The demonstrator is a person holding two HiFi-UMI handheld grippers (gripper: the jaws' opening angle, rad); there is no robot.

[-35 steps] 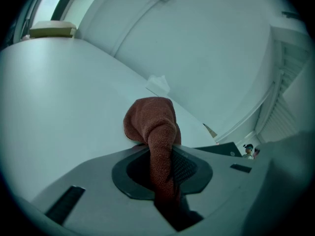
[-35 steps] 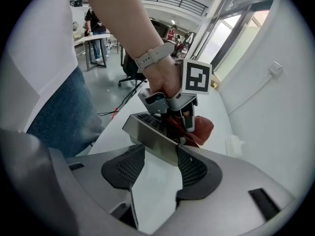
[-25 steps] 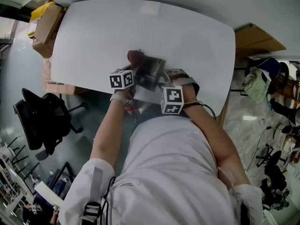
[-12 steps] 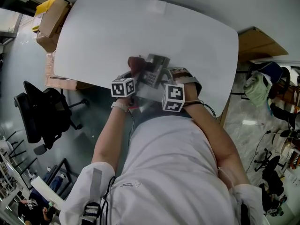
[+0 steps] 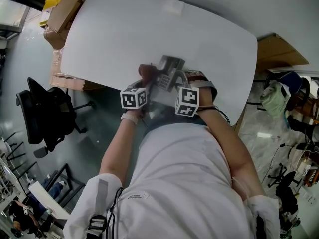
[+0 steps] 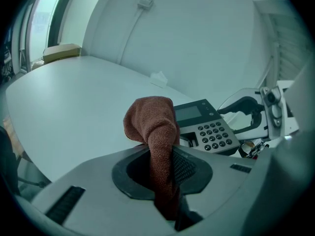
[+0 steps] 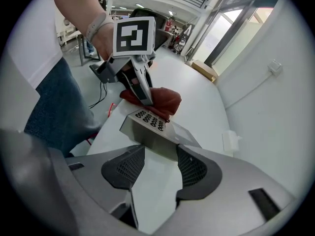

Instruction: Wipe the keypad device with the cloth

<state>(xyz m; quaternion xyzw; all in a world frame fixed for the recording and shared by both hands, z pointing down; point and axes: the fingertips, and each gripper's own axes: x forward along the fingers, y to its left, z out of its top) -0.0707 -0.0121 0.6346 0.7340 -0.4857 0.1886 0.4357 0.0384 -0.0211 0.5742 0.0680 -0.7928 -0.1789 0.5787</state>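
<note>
The keypad device, grey with a dark screen and black keys, is held tilted just above the near edge of the white table. My right gripper is shut on its lower edge. A red-brown cloth stands bunched up from my left gripper, which is shut on it. In the right gripper view the cloth touches the key end of the device, under the left gripper. The head view shows the cloth left of the device, with both marker cubes just below.
A small white object lies farther back on the table. Cardboard boxes stand off the table's left end, and a black office chair is on the floor at left. A cardboard sheet lies to the right.
Both grippers have drifted slightly right and farther over the table edge with the cloth and device. The device's keypad face shows more clearly now. Both grips are unchanged.
</note>
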